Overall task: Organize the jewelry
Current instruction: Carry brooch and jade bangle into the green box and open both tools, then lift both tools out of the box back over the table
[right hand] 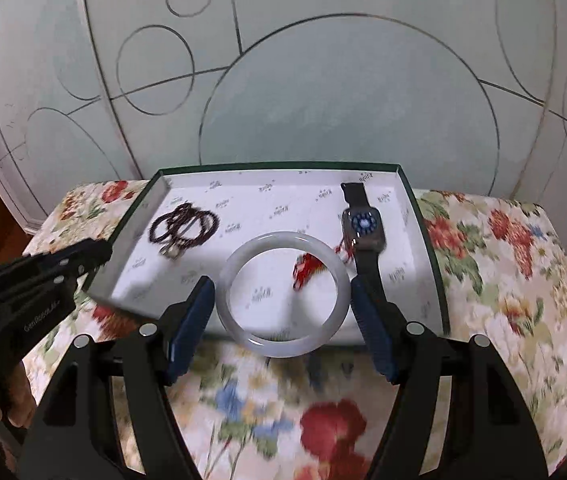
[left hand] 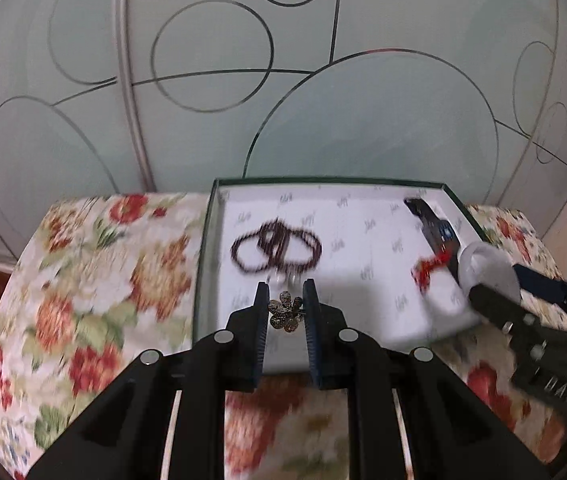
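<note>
A shallow white-lined box with a dark green rim (left hand: 323, 180) (right hand: 283, 166) lies on a flowered cloth. In it lie dark bead bracelets (left hand: 276, 249) (right hand: 184, 227), a smartwatch (right hand: 361, 224) (left hand: 435, 229) and a red trinket (right hand: 306, 267) (left hand: 427, 269). My left gripper (left hand: 285, 304) is shut on a bronze flower brooch (left hand: 285, 311) above the box's near edge. My right gripper (right hand: 283, 300) is shut on a pale jade bangle (right hand: 283, 340), held over the box's near part; the bangle (left hand: 487, 268) also shows in the left wrist view.
The flowered cloth (left hand: 95, 280) (right hand: 515, 280) covers a small table. A frosted glass door with circle patterns (left hand: 283, 80) stands close behind. The other gripper shows in each view: the right one (left hand: 543, 332), the left one (right hand: 31, 280).
</note>
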{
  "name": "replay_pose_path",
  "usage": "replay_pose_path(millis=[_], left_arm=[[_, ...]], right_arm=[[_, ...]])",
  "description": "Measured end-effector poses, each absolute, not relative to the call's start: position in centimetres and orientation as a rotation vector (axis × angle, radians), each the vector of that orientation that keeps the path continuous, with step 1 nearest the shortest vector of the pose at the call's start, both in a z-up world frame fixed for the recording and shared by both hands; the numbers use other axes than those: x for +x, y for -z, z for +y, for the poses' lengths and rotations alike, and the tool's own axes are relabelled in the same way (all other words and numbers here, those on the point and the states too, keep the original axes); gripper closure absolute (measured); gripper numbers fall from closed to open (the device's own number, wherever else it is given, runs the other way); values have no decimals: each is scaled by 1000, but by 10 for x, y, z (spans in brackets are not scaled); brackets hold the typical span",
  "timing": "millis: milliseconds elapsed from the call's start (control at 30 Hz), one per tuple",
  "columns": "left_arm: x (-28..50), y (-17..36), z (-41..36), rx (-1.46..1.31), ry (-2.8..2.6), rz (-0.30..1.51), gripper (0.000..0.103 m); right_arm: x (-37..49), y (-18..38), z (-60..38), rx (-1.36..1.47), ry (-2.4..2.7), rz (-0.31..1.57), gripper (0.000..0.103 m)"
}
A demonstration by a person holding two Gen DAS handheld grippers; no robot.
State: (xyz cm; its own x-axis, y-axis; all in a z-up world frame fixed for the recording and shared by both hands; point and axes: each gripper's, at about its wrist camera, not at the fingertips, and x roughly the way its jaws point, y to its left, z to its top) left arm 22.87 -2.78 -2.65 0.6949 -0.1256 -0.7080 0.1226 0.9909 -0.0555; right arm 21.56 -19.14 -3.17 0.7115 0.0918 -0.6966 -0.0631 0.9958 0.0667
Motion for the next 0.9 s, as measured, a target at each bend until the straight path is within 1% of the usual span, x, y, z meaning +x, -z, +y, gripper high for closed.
replay_pose_path(millis=[233, 433, 633, 900], left_arm=[[273, 47, -38, 20, 111, 816, 85], [293, 70, -33, 25, 78, 865, 85], [299, 84, -32, 30, 73, 897, 85], [303, 86, -33, 25, 79, 894, 85]], right_arm=[[266, 52, -192, 54, -77, 820, 33], [301, 72, -194, 60, -60, 865, 33], [315, 86, -193, 50, -53, 898, 33], [316, 90, -195, 50, -47, 905, 33]])
